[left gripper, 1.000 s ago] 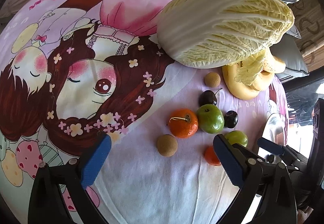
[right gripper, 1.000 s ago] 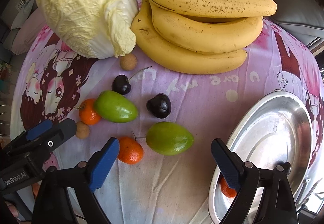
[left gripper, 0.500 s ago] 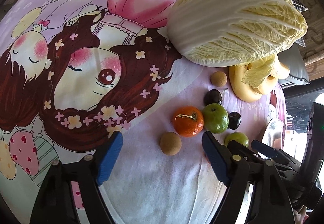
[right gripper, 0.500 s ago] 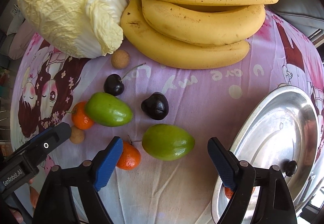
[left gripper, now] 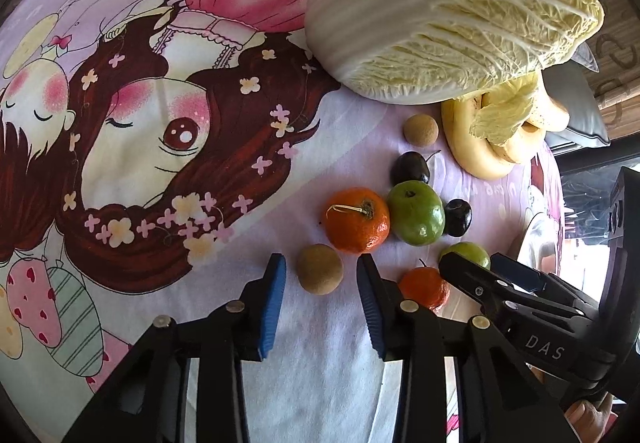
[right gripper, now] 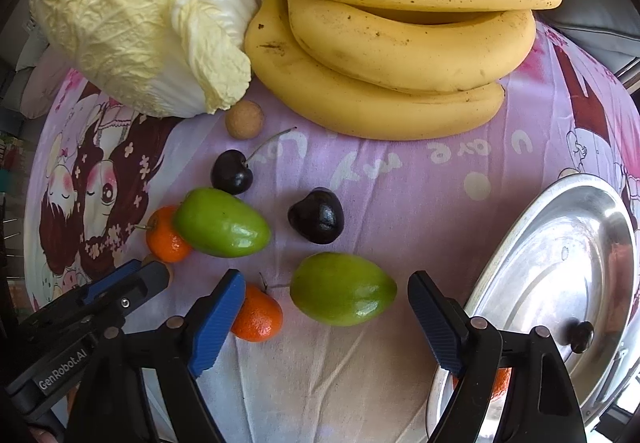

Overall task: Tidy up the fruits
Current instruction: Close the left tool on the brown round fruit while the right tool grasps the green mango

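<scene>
My left gripper: from my right wrist view its tips cover the brown fruit beside the cabbage-side tangerine; pad contact unseen.
Tray: cut off by the frame's lower right; my right finger hides its near rim.
Orange thing in the tray: mostly behind my finger, kind unclear.
Bananas: in my left view, largely under the cabbage leaf.

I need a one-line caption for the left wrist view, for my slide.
Left gripper closing around a small brown fruit on a cartoon-print cloth, beside an orange.
</scene>
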### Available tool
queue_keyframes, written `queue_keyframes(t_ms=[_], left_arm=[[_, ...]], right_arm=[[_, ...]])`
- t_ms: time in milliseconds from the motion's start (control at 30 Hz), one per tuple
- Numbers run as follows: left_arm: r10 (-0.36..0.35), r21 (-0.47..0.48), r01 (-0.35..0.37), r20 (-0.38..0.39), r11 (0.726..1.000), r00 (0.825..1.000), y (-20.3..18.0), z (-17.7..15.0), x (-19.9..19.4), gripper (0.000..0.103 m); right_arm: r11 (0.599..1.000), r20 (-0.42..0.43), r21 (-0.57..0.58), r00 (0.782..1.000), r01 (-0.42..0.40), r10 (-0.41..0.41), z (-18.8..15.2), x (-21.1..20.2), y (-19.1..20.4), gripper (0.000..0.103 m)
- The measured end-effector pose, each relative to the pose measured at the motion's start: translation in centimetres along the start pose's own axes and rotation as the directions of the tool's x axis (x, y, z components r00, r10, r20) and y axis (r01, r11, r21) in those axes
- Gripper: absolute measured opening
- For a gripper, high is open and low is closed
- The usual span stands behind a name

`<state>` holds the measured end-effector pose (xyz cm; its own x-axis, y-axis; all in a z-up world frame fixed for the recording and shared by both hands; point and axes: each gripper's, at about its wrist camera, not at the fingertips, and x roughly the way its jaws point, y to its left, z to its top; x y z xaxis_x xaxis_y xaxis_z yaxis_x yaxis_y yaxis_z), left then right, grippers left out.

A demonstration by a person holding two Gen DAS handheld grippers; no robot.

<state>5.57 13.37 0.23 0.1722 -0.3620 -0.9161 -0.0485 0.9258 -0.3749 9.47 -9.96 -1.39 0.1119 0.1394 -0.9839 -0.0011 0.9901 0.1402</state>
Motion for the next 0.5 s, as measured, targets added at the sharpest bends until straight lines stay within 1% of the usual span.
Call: queue_keyframes(t_ms=[33, 100, 200, 500], left_arm=[[0.0, -0.001, 0.0, -0.002, 1.0, 1.0, 0.0, 0.0, 0.1, 0.031], [0.005, -0.003, -0.005, -0.005, 1.0, 1.0, 0.0, 0.0, 0.3, 0.031], [0.005, -0.008, -0.005, -0.008, 1.0, 1.0, 0.0, 0.1, 0.4, 0.025], [0.0, -0.011, 0.0, -0.02, 1.0, 1.0, 0.0, 0.5, 0.4, 0.025]], right_arm=[[1.0, 0.003, 0.005, 1.0, 0.004, -0.004, 0.1, 0.0, -0.1, 0.082], [1.0, 0.001, 0.014, 1.0, 0.009, -0.009, 0.1, -0.1, -0.2, 0.082], [1.0, -0.004, 0.021, 1.0, 0.013, -0.012, 0.0, 0.2, -0.7, 0.079], [1.0, -0.021, 0.012, 1.0, 0.002, -0.002, -0.1, 1.6, -0.1, 0.072]])
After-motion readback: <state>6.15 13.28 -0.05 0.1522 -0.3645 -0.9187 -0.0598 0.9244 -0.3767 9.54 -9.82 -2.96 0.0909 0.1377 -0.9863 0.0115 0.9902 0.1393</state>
